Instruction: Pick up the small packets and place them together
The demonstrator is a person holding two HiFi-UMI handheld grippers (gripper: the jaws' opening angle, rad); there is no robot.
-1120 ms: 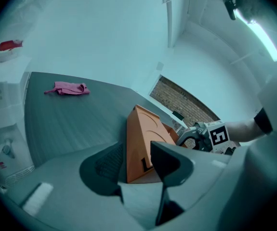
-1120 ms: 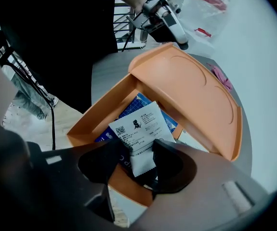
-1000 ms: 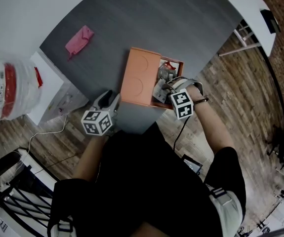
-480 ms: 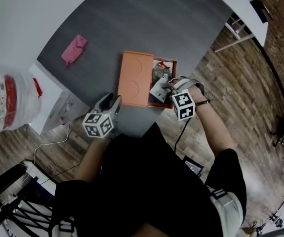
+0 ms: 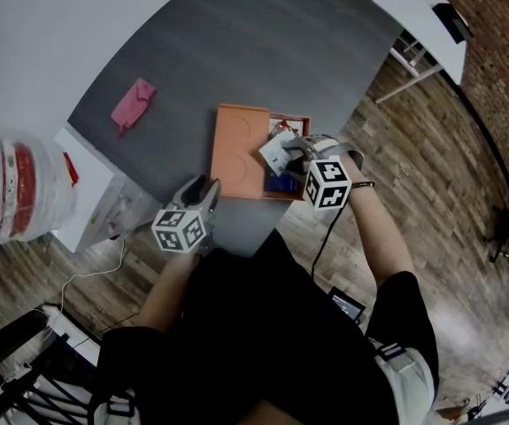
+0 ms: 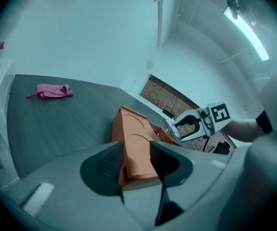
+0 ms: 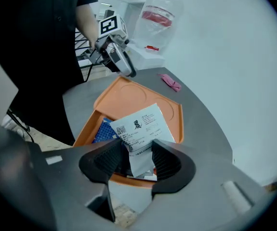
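An orange tray [image 5: 236, 144] lies on the dark grey table near its front edge. My right gripper [image 5: 291, 153] is shut on a white printed packet [image 5: 274, 153] and holds it in the air over the tray's right half. In the right gripper view the packet [image 7: 140, 126] sits between the pads, above the tray [image 7: 128, 97]. A blue packet [image 7: 102, 131] and other small packets lie in the tray below. My left gripper [image 5: 208, 187] stands open at the tray's near left corner. That corner [image 6: 133, 138] shows through its jaws, and I cannot tell whether they touch it.
A pink cloth [image 5: 132, 104] lies on the table at the far left. A white side table [image 5: 86, 193] stands left of the grey table, with a clear plastic bag [image 5: 19, 189] of red-and-white things by it. The table's front edge runs just below the tray.
My right gripper has risen out of the tray with the white packet and rolled, carrying it a little left. The left gripper stays at the tray's corner.
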